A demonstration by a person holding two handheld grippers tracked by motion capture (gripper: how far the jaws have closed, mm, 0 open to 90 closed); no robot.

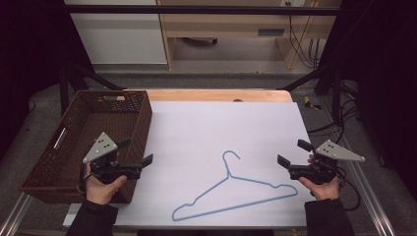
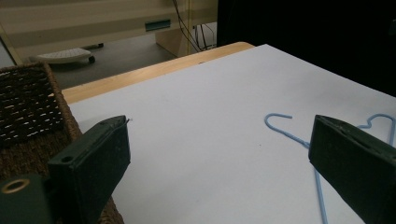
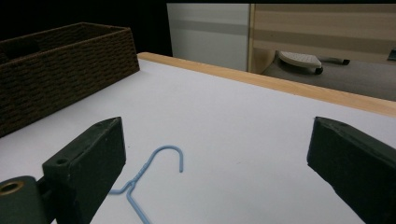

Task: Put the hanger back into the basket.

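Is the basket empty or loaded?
Empty: the high view shows bare weave across the floor of the basket, nothing inside.

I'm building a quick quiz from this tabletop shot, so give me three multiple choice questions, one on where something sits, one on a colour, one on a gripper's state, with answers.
1. Where is the wicker basket?
A. At the table's left side
B. At the table's right side
C. In the middle of the white sheet

2. What colour is the wire hanger?
A. Red
B. Light blue
C. Black

3. How is the right gripper?
A. Shut on the hanger
B. Shut on nothing
C. Open, holding nothing

Answers:
1. A, the high view puts the basket beside the left gripper, off the white sheet's left edge.
2. B, its thin wire reads light blue against the sheet.
3. C, the right gripper view shows its jaws wide apart with the hanger lying flat beyond them.
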